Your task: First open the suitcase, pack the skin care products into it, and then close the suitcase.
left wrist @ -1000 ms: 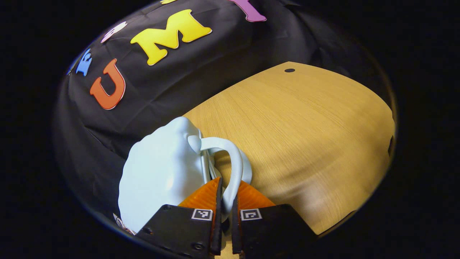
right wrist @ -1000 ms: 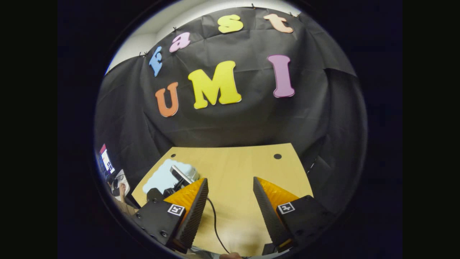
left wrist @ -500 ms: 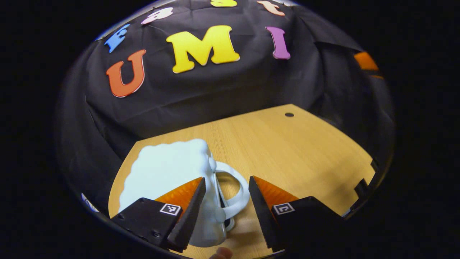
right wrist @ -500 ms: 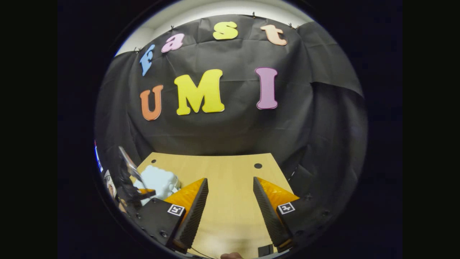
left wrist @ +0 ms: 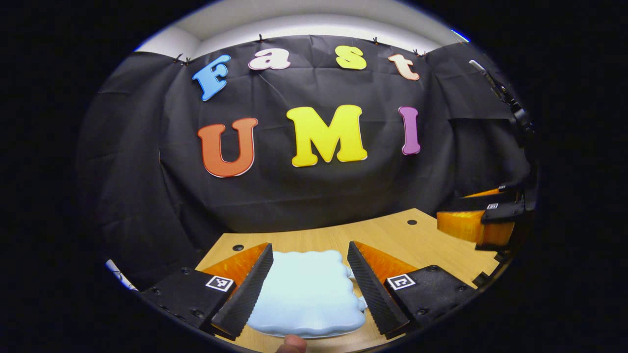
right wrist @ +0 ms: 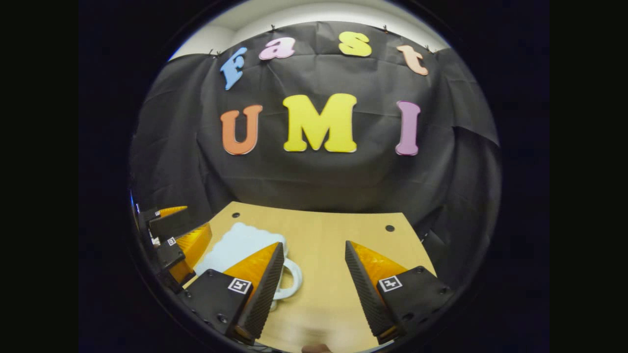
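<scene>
1. Fingers of my left gripper [left wrist: 310, 279] are spread wide, empty, straddling the closed pale-blue suitcase [left wrist: 308, 294] lying on the wooden table [left wrist: 392, 235].
2. My right gripper [right wrist: 314, 282] gapes empty beside the suitcase handle [right wrist: 293, 280].
3. No readable labels.

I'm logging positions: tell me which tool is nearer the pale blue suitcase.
Left. The left tool hangs open right over the suitcase; the right tool is open beside its handle.

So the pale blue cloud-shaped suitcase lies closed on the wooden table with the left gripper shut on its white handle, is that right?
Not quite: the left gripper is open, clear of the white handle. The left gripper view shows the pale blue cloud-shaped suitcase lying closed on the wooden table.
</scene>
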Motion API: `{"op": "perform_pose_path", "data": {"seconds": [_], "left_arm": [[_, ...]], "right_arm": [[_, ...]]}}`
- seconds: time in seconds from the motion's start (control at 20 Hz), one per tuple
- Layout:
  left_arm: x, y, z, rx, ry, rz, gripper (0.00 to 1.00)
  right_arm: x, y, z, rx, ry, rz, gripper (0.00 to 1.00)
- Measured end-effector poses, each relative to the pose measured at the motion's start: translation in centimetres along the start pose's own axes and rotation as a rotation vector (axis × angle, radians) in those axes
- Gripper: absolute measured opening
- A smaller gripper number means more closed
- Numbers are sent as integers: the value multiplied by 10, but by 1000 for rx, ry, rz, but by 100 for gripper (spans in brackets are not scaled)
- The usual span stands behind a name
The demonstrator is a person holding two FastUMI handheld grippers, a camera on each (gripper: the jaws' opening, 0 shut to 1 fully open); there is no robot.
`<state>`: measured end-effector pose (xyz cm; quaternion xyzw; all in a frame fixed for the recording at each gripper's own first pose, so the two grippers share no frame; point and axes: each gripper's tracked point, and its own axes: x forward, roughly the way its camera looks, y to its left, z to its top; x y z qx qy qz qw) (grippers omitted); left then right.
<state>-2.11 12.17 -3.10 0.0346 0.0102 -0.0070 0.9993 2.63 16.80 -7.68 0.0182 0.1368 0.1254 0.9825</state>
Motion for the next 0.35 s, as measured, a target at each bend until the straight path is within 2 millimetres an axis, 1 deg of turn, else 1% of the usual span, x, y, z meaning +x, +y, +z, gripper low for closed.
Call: {"op": "perform_pose_path", "data": {"seconds": [0.05, 0.15, 0.25, 0.35], "left_arm": [[0, 8, 6, -9, -14, 16, 97], [-3, 15, 8, -10, -25, 35, 98], [-5, 20, 12, -11, -34, 37, 98], [-6, 19, 12, -14, -35, 33, 98]], "right_arm": [[1, 11, 2, -6, -3, 13, 76], [1, 28, 4, -22, -12, 35, 76], [0, 36, 6, -36, -20, 46, 76], [-1, 37, 3, -34, -15, 49, 76]]}}
